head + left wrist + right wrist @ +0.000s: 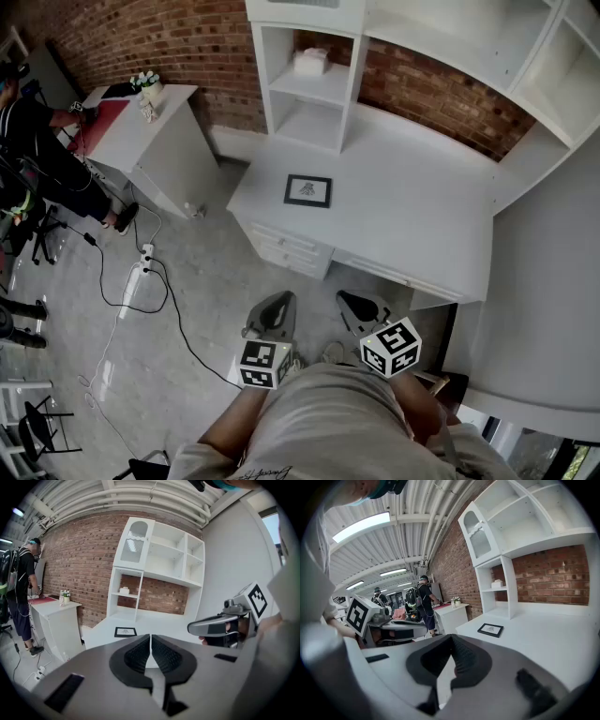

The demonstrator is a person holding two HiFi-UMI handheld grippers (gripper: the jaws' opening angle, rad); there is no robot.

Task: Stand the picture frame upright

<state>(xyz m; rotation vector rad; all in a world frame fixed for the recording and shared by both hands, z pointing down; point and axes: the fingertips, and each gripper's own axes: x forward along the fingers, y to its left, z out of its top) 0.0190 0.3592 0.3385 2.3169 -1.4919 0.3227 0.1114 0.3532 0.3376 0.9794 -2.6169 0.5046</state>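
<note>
The left tool was clenched, its ribbed pads pressed together with nothing between them. The right tool was likewise closed and empty. Both were held close in front of the person's body, side by side and angled slightly downward, over the grey floor and short of the table's edge, touching nothing.

Ahead of them stood the white table, with drawers below its near edge. The picture frame, dark-edged around a pale print, lay flat on its back near the table's left front corner, well apart from both tools. Behind it, against the brick wall, rose a white shelf unit with a small pale box on an upper shelf.

Further left stood a separate white cabinet bearing a small potted plant. A person in dark clothes stood beside it. A black cable and a white power strip trailed across the floor.
</note>
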